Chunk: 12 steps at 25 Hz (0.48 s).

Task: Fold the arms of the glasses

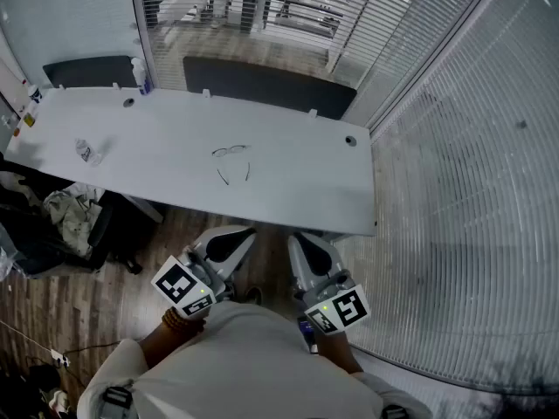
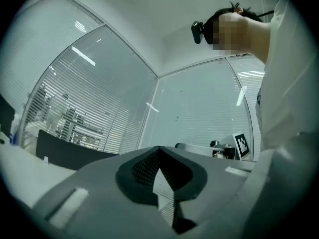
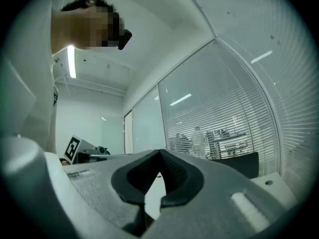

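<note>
Starting close in: holding the left gripper [image 1: 234,238] and the right gripper [image 1: 306,247] low against the body, side by side, short of the near edge of the white table [image 1: 288,195]. Showing both sets of jaws pressed together with nothing between the pads. Pointing roughly level, a touch upward. Reading as a ready pose rather than a reach, judging by the gap to the work.

Moving out onto the tabletop: spotting the glasses [image 1: 232,162] near the middle, well apart from both grippers. Lying with the lenses toward the far side and both arms spread open, trailing back toward the person. Offering one arm tip to each gripper that way, probably the reason for the layout. Not yet starting on the folding.

Checking containers: finding a small clear bottle [image 1: 85,150] off to the left of the tabletop, too small for telling the contents. Finding a white bottle [image 1: 139,74] at the far edge, contents equally unreadable.

Ending beyond the table with dark chair backs [image 1: 262,85], then window blinds [image 1: 210,7].
</note>
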### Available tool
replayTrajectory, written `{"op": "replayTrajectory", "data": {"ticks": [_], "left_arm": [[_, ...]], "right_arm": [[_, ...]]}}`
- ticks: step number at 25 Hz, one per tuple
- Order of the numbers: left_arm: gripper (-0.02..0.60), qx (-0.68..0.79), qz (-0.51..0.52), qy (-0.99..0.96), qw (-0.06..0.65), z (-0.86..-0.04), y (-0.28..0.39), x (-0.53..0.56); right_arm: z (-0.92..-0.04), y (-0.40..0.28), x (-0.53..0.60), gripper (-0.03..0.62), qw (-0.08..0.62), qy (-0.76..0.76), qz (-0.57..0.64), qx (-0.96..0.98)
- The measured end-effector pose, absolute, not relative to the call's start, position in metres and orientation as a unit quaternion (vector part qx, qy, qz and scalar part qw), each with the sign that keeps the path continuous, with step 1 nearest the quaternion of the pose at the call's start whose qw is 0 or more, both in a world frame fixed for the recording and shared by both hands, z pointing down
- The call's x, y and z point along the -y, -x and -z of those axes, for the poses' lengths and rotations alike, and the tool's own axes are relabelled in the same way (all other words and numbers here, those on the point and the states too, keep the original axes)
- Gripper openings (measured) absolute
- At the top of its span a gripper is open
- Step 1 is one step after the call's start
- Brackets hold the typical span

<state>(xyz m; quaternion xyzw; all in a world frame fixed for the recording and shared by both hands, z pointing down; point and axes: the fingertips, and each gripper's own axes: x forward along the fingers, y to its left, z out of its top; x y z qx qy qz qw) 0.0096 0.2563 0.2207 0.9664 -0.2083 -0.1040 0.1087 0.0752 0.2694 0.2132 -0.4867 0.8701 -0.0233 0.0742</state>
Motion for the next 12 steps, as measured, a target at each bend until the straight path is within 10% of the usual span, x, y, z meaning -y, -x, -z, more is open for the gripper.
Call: {"op": "replayTrajectory", "data": {"ticks": [12], "left_arm": [[0.0, 0.2, 0.104, -0.968, 0.112, -0.2169, -0.0117, -0.2503]], "right_arm": [[-0.2135, -0.0809, -0.2625, 0.0, 0.076, 0.496, 0.021, -0.865]]}}
